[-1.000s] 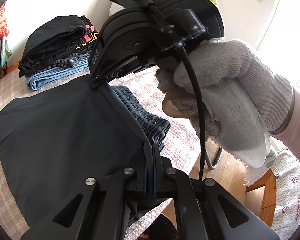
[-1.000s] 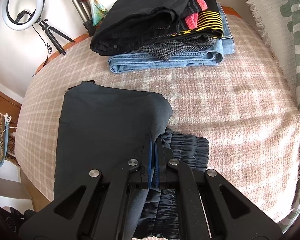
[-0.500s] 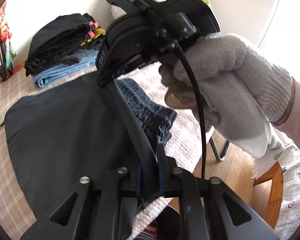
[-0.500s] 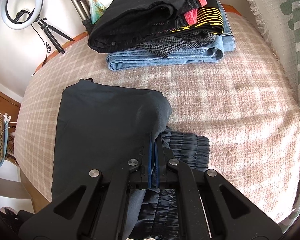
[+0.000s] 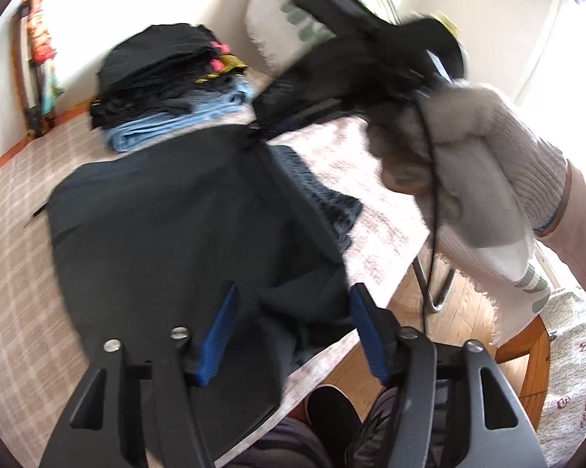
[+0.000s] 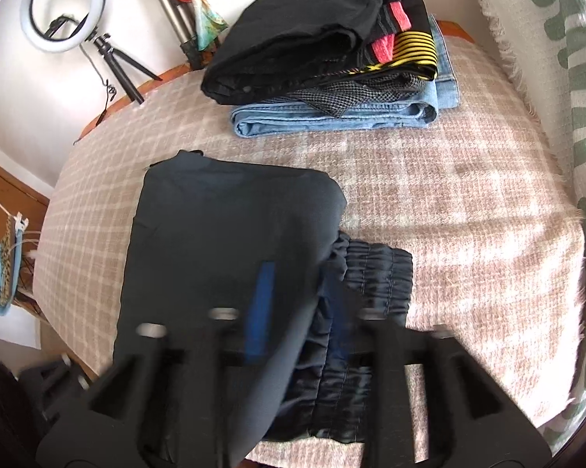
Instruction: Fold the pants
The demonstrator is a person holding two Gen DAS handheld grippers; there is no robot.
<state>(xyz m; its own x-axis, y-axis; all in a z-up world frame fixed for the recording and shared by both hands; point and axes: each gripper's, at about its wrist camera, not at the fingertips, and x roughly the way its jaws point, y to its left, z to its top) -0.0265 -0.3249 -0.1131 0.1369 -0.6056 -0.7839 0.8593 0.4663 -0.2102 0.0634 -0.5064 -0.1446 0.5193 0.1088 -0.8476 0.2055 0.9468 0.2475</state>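
The tabletop (image 6: 468,210), covered in a beige checked cloth, carries the dark pants (image 6: 222,241), folded into a slab that lies left of centre in the right wrist view, with the gathered elastic waistband (image 6: 371,273) showing at its 3 o'clock side. At 12 o'clock from the pants, well apart from them, sits a stack of folded clothes (image 6: 332,62), blue jeans at the bottom and black garments on top.

In the left wrist view the pants (image 5: 168,210) spread from centre toward 9 o'clock, and the near folded edge lies between the fingers of the left tool (image 5: 293,331). Its blue pads (image 5: 219,335) stand wide apart and grip nothing.

The right tool (image 6: 297,304) is blurred in its own view; its blue pads (image 6: 260,308) are spread, with the fold edge lying between them, not pinched. A gloved right hand (image 5: 472,163) holds it at 2 o'clock in the left view.

Writing on a fabric at 4 o'clock there is too blurred to read.
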